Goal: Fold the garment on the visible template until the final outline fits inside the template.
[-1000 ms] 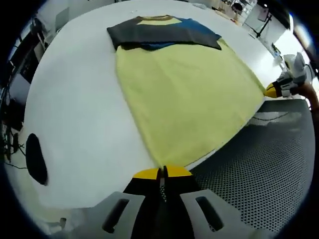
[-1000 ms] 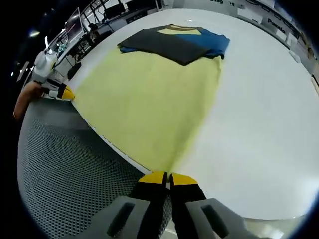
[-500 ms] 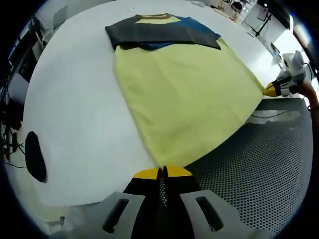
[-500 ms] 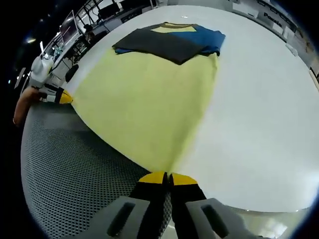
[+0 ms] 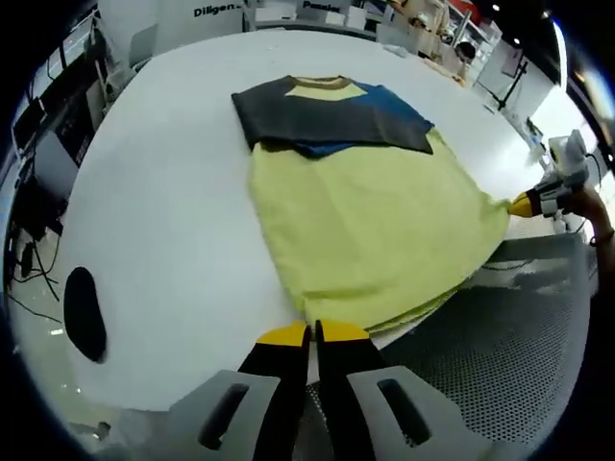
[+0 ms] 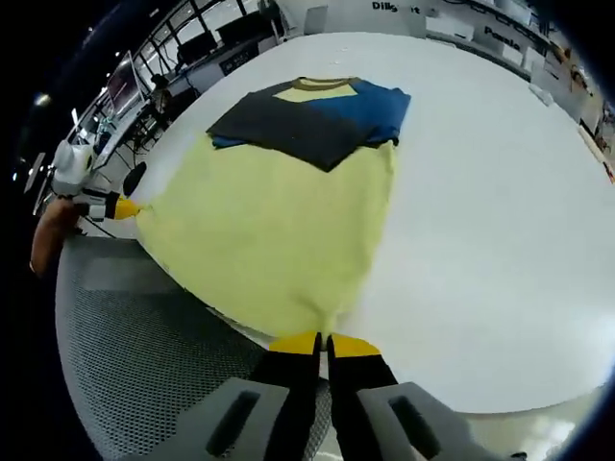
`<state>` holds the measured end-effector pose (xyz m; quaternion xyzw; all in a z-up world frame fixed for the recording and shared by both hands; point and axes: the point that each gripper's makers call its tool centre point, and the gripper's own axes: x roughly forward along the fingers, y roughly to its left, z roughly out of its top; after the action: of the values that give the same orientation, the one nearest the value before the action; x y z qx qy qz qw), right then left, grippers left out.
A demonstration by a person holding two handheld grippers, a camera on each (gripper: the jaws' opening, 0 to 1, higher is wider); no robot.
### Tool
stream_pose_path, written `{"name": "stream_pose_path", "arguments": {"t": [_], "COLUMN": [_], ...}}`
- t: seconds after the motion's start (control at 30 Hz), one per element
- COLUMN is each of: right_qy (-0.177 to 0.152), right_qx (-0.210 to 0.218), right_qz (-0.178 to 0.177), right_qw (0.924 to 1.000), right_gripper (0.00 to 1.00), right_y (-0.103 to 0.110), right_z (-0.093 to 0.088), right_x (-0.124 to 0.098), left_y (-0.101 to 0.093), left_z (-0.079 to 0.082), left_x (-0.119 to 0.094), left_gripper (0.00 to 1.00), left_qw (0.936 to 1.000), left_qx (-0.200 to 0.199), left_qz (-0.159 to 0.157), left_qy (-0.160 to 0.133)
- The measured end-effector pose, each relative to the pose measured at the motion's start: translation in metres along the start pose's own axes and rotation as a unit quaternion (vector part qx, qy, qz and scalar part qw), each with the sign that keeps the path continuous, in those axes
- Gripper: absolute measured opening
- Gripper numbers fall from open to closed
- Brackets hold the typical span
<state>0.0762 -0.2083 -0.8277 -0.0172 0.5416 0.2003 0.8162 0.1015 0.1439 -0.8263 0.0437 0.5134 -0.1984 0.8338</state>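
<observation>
A yellow shirt (image 5: 370,226) with dark grey and blue sleeves folded across its chest lies flat on the white table (image 5: 163,202), its collar toward the far side and its hem reaching the near edge. In the left gripper view, the left gripper (image 5: 311,333) has its yellow-tipped jaws pressed together on one bottom corner of the shirt, right at the table's edge. Out at the right of that view the right gripper (image 5: 527,204) pinches the opposite hem corner, and the cloth is drawn out into a point toward it.

The right gripper view shows the same from the other side: the right gripper (image 6: 323,342) is clamped on its hem corner, and the left gripper (image 6: 122,207) grips the far corner at the left, with the hem stretched between them along the edge. Below the table edge is a dark perforated floor mat (image 6: 154,355). A black oval mark (image 5: 85,312) sits on the table's left side
</observation>
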Motion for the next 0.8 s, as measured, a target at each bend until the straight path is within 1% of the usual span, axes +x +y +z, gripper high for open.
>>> {"name": "stream_pose_path", "arguments": {"t": [0.1, 0.13, 0.3, 0.37, 0.4, 0.47, 0.53, 0.57, 0.63, 0.67, 0.7, 0.8], "right_qy": [-0.015, -0.021, -0.047, -0.054, -0.058, -0.066, -0.074, -0.079, -0.089, -0.092, -0.099, -0.119], "right_qx": [0.011, 0.012, 0.018, 0.02, 0.019, 0.015, 0.008, 0.006, 0.011, 0.012, 0.018, 0.027], "right_qz": [-0.004, -0.005, -0.015, -0.017, -0.019, -0.023, -0.027, -0.029, -0.033, -0.036, -0.041, -0.044], "right_qw": [0.9998, 0.9997, 0.9986, 0.9982, 0.998, 0.9975, 0.9968, 0.9965, 0.9954, 0.9951, 0.994, 0.9915], "right_gripper": [0.0, 0.0, 0.0, 0.0, 0.0, 0.0, 0.0, 0.0, 0.0, 0.0, 0.0, 0.0], "right_y": [-0.003, -0.004, -0.008, -0.009, -0.009, -0.01, -0.011, -0.011, -0.013, -0.014, -0.017, -0.018], "right_z": [0.009, 0.013, 0.028, 0.034, 0.037, 0.045, 0.052, 0.056, 0.063, 0.065, 0.071, 0.084], "right_x": [-0.005, -0.007, -0.012, -0.013, -0.014, -0.015, -0.017, -0.018, -0.02, -0.02, -0.022, -0.026], "left_y": [0.0, 0.001, 0.005, 0.005, 0.007, 0.007, 0.009, 0.009, 0.01, 0.01, 0.011, 0.014], "left_z": [0.009, 0.014, 0.028, 0.033, 0.04, 0.042, 0.049, 0.056, 0.063, 0.066, 0.07, 0.079], "left_x": [-0.003, -0.004, -0.009, -0.011, -0.011, -0.012, -0.013, -0.014, -0.016, -0.016, -0.016, -0.017], "left_gripper": [0.01, 0.01, 0.01, 0.01, 0.02, 0.02, 0.02, 0.02, 0.02, 0.02, 0.02, 0.02], "left_qw": [0.9999, 0.9997, 0.999, 0.9985, 0.9976, 0.9974, 0.9965, 0.9956, 0.9946, 0.9942, 0.9939, 0.9932], "left_qx": [-0.004, -0.007, -0.011, -0.01, -0.002, -0.001, 0.001, 0.005, 0.006, 0.006, 0.006, -0.001], "left_qz": [0.001, 0.003, 0.01, 0.015, 0.024, 0.026, 0.031, 0.035, 0.038, 0.038, 0.038, 0.042], "left_qy": [-0.013, -0.022, -0.043, -0.051, -0.065, -0.067, -0.078, -0.087, -0.097, -0.1, -0.103, -0.109]}}
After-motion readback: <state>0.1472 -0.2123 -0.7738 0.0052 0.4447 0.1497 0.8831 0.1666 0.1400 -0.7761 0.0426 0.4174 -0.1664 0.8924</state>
